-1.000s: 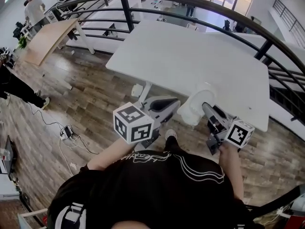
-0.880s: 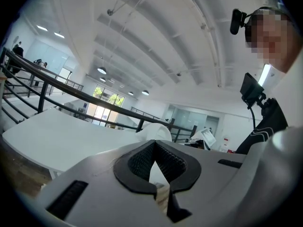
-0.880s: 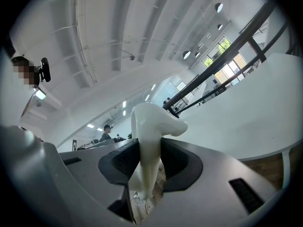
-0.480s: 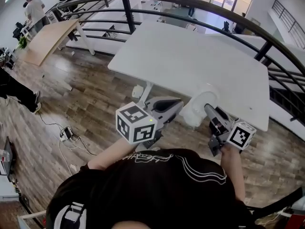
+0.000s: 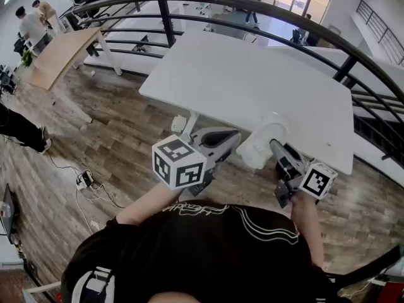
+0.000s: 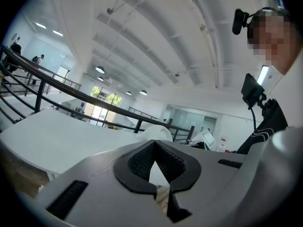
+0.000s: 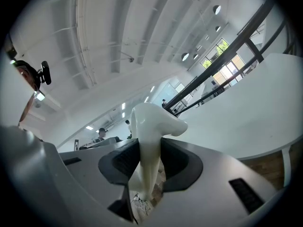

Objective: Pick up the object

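**Right hand-held gripper clamped on the white object at the worktop's near edge**

1. Right hand-held gripper (image 7: 147, 157): the jaws stand fairly wide apart and are clamped on the white object (image 7: 151, 122). Both black pads (image 7: 180, 162) press against its thin, upright lower part. The object's rounded, flared top rises above the jaw tips.

2. Position of the object: in the head view the white object (image 5: 262, 139) sits at the tip of the right hand-held gripper, at the near edge of the white worktop (image 5: 252, 74). Whether it rests on the worktop or is held just clear of it cannot be determined. The rest of the worktop surface is bare.

3. Left hand-held gripper (image 6: 154, 150): the jaws are together at the tips, with nothing between the pads. It is held just beside the object, on the person's left, near the worktop's edge, and touches nothing.

4. Marker cubes: one cube (image 5: 178, 163) rides on the left unit and one (image 5: 319, 180) on the right unit, both close to the person's body.

5. Change from the earlier frames: both hand-held grippers keep their places. The right grip is unchanged and the object has not shifted. Only the background differs: the people (image 5: 31, 24) at the far upper left have changed position.
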{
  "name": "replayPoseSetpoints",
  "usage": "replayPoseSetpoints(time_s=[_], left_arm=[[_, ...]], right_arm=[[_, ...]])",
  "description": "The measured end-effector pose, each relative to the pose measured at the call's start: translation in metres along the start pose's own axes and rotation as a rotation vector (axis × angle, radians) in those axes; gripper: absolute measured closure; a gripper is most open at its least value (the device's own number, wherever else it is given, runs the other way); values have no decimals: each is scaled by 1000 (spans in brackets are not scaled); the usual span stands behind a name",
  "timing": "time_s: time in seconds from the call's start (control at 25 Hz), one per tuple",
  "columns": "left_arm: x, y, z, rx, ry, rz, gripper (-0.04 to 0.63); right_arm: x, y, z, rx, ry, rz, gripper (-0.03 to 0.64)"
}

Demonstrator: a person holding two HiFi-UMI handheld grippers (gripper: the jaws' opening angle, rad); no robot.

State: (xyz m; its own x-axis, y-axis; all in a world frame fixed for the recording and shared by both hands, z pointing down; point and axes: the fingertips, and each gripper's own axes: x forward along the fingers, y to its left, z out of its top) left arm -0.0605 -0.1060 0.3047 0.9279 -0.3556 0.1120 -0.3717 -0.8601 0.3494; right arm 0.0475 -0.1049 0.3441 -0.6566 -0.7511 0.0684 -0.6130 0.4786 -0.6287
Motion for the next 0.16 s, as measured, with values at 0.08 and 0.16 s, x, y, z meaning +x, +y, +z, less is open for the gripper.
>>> replayPoseSetpoints(time_s=[0.08, 0.16], left_arm=[[2, 0, 0, 3, -1, 0, 588], [3, 1, 0, 10, -1, 0, 588]], right_arm=[[0, -1, 1, -4, -5, 7, 491], [1, -3, 2, -6, -11, 12, 491]])
